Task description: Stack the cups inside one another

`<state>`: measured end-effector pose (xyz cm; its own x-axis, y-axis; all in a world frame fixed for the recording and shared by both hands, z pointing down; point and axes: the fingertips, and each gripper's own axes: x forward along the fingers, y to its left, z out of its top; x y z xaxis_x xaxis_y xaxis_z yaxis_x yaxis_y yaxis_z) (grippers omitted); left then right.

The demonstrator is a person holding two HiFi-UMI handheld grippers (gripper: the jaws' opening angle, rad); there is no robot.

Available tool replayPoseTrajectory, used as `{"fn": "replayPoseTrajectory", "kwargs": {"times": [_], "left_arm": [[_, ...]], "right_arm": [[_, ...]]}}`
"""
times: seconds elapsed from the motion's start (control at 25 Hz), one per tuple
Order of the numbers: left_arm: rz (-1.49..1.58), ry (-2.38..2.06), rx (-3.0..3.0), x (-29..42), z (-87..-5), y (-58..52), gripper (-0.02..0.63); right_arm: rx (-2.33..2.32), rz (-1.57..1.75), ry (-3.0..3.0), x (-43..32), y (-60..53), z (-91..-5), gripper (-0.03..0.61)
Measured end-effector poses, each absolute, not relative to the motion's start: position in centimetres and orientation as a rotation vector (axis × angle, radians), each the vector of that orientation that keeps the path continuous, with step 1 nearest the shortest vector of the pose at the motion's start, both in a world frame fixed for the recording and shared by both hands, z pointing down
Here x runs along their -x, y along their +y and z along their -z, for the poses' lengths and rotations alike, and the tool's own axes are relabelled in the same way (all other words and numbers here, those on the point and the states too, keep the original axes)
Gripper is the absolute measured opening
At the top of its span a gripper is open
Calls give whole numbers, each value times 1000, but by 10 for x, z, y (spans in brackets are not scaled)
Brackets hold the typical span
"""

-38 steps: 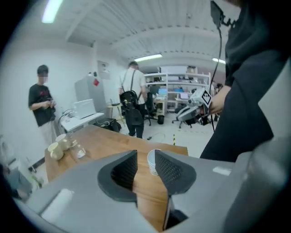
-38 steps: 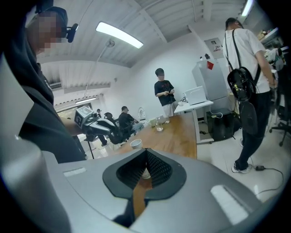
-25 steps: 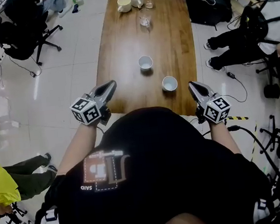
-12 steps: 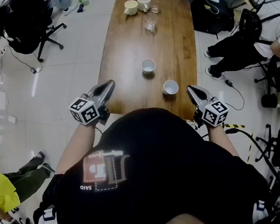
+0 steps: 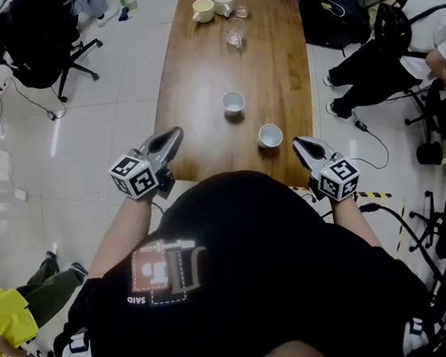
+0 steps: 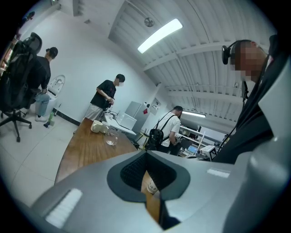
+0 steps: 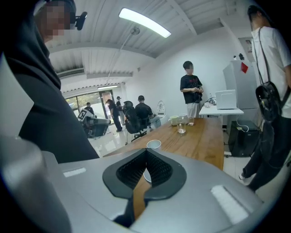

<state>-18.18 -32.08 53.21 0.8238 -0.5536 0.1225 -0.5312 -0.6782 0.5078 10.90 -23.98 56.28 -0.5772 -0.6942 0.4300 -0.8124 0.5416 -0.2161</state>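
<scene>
Cups unstacked: two white ones, upright and well apart on the wooden table (image 5: 270,64). Nearest, near table edge hidden under a black-shirted torso (image 5: 250,275). Left gripper (image 5: 174,132) clenched on nothing, hovering at the near left edge. Right gripper (image 5: 300,142) clenched too and empty, over the near right corner. Near cup (image 5: 270,135) just beyond the right gripper, close to the near edge; in both gripper views partly masked by the closed jaws. Farther cup (image 5: 233,101) mid-table, with bare wood all round and beyond. At the far end, cream mug (image 5: 203,9), white mug (image 5: 223,1) and two glasses (image 5: 234,33) clustered, contents unreadable. Office chair (image 5: 52,49) off left; seated person (image 5: 401,57) off right, cut by the frame.
</scene>
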Motion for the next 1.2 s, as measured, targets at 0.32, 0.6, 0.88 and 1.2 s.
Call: {"fn": "replayPoseTrajectory", "kwargs": {"times": [0.32, 0.6, 0.88, 1.2], "left_arm": [[48, -812, -2468, 184, -532, -322, 2], [49, -855, -2446, 198, -529, -315, 2], [38, -921, -2398, 220, -539, -301, 2], [80, -982, -2370, 246, -542, -293, 2]], "right_arm": [[-882, -255, -2333, -77, -250, -590, 74], [-498, -83, -2088, -69, -243, -655, 143], [-361, 64, -1921, -73, -243, -703, 128], [-403, -30, -2019, -50, -270, -669, 29]]}}
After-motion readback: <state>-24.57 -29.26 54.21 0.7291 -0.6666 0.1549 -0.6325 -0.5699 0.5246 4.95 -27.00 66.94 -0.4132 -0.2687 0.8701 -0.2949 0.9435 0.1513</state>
